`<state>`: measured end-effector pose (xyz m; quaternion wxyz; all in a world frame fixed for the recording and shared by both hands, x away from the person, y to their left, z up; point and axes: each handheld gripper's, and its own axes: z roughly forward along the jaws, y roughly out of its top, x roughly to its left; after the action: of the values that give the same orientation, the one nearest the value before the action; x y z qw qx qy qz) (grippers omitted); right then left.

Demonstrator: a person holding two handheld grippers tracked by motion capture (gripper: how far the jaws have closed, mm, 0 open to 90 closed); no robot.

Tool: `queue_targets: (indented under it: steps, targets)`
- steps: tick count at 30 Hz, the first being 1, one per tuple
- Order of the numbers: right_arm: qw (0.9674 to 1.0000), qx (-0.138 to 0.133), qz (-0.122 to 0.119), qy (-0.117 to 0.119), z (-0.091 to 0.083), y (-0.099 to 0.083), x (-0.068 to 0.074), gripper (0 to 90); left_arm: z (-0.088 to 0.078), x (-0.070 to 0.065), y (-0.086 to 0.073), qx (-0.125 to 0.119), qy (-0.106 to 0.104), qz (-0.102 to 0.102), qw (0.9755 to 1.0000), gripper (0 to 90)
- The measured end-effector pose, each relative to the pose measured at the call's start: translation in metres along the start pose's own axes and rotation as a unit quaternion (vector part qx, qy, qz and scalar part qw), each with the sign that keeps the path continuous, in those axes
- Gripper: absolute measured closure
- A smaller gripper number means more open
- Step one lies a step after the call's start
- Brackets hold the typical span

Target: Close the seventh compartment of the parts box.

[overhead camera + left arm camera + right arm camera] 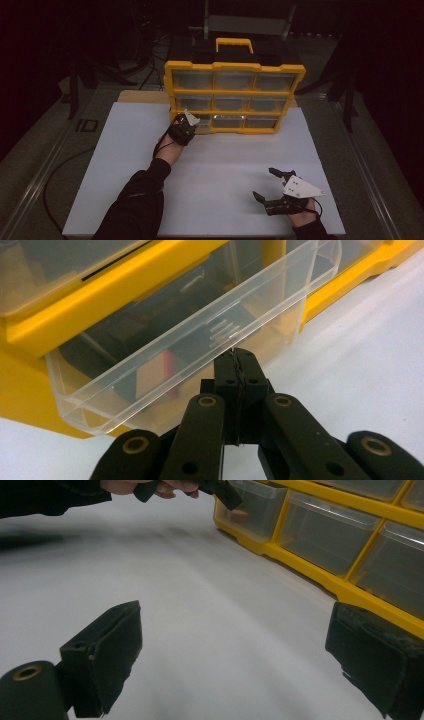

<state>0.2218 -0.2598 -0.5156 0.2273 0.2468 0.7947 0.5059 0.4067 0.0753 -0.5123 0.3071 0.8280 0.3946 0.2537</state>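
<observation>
Here the left gripper [238,360] has its jaws pressed together on the front lip of a clear drawer [165,360], pulled partly out of the bottom left slot of the yellow cabinet [235,67] at upper centre of the high view. The right gripper [266,185], jaws wide apart, rests on the white table [220,165] at lower right, holding nothing.

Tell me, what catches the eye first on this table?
The yellow drawer cabinet standing at the far edge of the white table. At its bottom-left corner, the left gripper, jaws shut, meets the front lip of a clear drawer that is pulled partway out. The right gripper rests open near the front-right.
</observation>
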Motion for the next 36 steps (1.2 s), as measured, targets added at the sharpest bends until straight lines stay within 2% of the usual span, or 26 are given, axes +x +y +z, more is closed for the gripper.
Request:
queue_targets:
  steps: [11,25,32,34,36]
  targets:
    - [1.0000,0.000,0.001,0.000,0.000,0.000,0.000,8.3,0.004,0.001,0.004,0.001,0.010,0.009,0.9999,89.9]
    - [1.0000,0.003,0.001,0.002,0.001,-0.001,0.000,8.3,0.008,0.004,0.005,-0.001,0.013,0.007,0.9999,90.0]
    - [1.0000,0.003,0.000,0.001,0.001,-0.001,-0.001,8.3,0.011,0.004,0.007,0.004,0.018,0.014,0.9997,89.9]
    - [1.0000,0.002,-0.001,0.000,0.001,0.000,0.000,8.3,0.012,0.003,0.007,0.007,0.026,0.025,0.9993,90.0]
    - [1.0000,0.003,-0.001,0.000,0.001,-0.001,-0.001,8.3,0.012,0.003,0.008,0.006,0.025,0.023,0.9994,89.9]
